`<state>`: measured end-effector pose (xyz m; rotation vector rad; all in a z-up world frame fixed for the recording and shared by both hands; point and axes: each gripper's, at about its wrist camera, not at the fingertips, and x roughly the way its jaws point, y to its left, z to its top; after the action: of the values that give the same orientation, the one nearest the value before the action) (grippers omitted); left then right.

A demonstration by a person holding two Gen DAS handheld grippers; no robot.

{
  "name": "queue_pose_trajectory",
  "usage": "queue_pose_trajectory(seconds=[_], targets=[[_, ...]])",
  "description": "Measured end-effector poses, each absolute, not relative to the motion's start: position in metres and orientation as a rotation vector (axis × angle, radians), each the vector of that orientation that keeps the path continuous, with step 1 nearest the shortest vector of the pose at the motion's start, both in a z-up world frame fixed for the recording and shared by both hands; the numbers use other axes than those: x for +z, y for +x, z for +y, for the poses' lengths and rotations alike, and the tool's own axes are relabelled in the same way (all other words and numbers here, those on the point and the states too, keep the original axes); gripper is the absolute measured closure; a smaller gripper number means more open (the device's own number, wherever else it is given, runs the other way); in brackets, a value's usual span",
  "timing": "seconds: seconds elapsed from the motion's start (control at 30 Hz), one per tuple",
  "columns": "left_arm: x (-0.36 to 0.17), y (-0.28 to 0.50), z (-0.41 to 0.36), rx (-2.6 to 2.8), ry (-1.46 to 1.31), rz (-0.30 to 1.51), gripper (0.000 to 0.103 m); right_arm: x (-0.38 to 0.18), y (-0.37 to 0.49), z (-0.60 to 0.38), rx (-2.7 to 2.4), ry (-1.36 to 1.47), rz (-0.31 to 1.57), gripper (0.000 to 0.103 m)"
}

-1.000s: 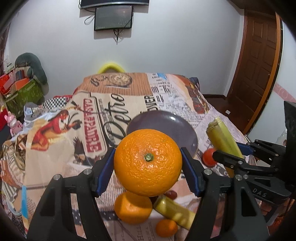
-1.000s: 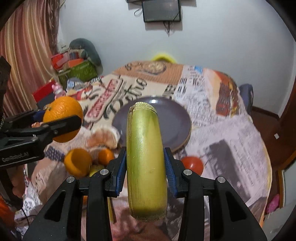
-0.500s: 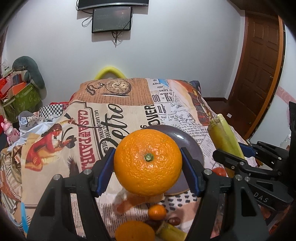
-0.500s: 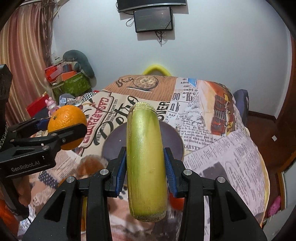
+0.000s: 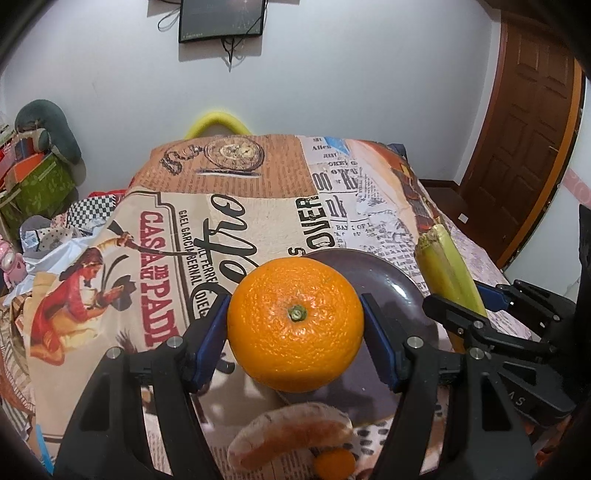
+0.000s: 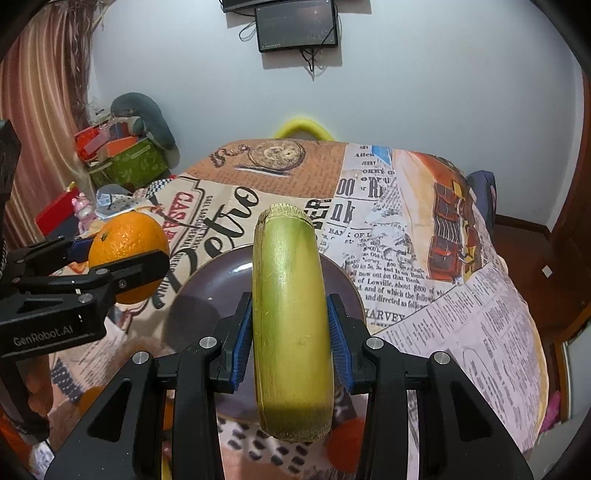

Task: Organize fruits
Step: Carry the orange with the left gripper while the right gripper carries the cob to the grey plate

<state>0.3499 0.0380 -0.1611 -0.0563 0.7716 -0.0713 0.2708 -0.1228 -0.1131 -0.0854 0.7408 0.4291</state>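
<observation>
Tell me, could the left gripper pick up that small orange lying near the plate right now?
Probably not. The left gripper is already clamped on a big orange, so its jaws are full. The small orange lies free below it.

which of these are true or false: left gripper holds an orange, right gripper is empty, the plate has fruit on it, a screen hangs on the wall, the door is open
1. The left gripper holds an orange. True.
2. The right gripper is empty. False: it is shut on a yellow-green stalk piece.
3. The plate has fruit on it. False: no fruit shows on its visible part; the held pieces are above it.
4. A screen hangs on the wall. True.
5. The door is open. False: it looks shut.
</observation>
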Motion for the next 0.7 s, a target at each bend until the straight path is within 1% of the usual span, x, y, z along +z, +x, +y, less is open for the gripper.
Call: queue_pose_trajectory(seconds=[0.23,0.7], targets=[[-0.175,0.376,0.039,-0.062,-0.054,0.808,0.035,-0.126,0.292,-0.12,0.414,-0.101,0.778,0.068],[-0.217,0.414,0.033,-0.094,-0.026,0.987,0.035,-0.155,0.318,-0.111,0.401,-0.171,0.871,0.068]])
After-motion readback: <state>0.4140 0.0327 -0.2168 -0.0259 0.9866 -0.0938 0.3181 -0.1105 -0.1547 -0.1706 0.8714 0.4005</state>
